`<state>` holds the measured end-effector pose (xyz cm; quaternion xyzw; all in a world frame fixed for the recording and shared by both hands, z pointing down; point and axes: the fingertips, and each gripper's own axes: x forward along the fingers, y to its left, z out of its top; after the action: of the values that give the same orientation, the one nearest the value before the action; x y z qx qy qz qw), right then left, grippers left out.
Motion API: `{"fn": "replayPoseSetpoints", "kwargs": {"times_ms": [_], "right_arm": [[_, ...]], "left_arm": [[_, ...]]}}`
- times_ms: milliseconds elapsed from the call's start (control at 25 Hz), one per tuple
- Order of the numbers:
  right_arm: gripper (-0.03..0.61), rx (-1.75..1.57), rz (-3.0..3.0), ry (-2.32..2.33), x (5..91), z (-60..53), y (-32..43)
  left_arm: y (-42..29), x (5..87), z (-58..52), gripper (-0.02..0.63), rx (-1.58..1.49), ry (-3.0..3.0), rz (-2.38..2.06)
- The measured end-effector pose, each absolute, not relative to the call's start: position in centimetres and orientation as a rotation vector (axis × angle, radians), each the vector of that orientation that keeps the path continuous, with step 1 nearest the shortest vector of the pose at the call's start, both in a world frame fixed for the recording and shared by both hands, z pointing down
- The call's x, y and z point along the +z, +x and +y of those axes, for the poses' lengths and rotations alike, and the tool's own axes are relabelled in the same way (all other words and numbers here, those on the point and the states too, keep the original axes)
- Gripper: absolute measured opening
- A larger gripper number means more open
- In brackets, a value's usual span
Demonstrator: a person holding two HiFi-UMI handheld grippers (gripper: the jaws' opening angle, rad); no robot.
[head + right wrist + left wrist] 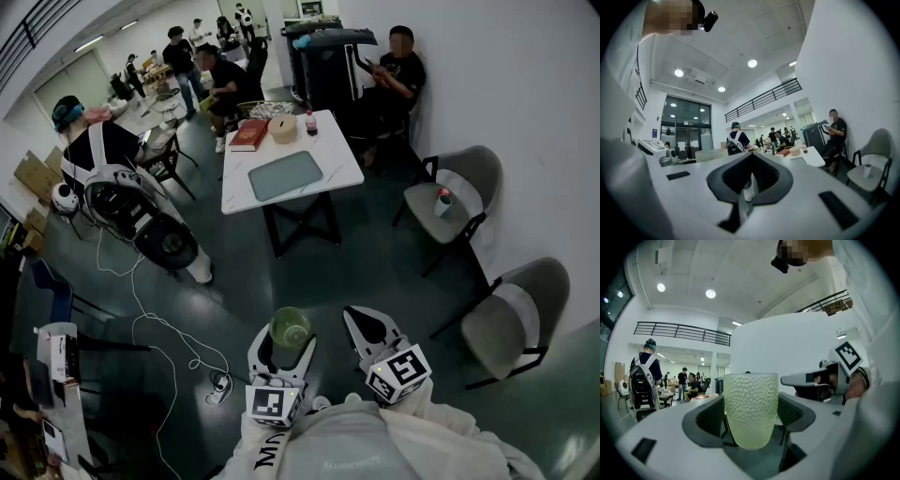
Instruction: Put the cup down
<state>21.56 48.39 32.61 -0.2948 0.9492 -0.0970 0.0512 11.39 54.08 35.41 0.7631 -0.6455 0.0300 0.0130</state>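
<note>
cup [290, 328] in left hand-held gripper [284, 343]; table [330, 142] ahead, chairs [471, 178] at right.

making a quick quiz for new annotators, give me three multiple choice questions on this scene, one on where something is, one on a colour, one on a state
1. Where is the green cup?
A. on the floor
B. between the jaws of the left gripper
C. on a chair seat

2. What colour is the book on the white table?
A. red
B. blue
C. yellow

3. How do the jaws of the right gripper stand?
A. wide apart
B. clamped on a bottle
C. together, with nothing between them

Answers:
1 B: the left gripper view shows the jaws pressing on the cup's sides.
2 A: the head view shows a red cover.
3 C: the right gripper view shows the tips meeting with nothing between them.
</note>
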Motion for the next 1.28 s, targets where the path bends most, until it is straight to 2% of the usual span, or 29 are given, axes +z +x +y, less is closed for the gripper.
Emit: {"fn": "replayPoseSetpoints", "kwargs": {"times_ms": [840,1280], "right_arm": [[0.006,-0.390,2.871,-0.888,34.1,47.2,25.3],[0.006,-0.387,2.886,-0.858,34.6,44.9,24.9]], "left_arm": [[14.3,35.7,52.9,0.354,0.051,2.352,-2.024],[14.1,35.9,50.0,0.354,0.034,2.364,-2.039]]}}
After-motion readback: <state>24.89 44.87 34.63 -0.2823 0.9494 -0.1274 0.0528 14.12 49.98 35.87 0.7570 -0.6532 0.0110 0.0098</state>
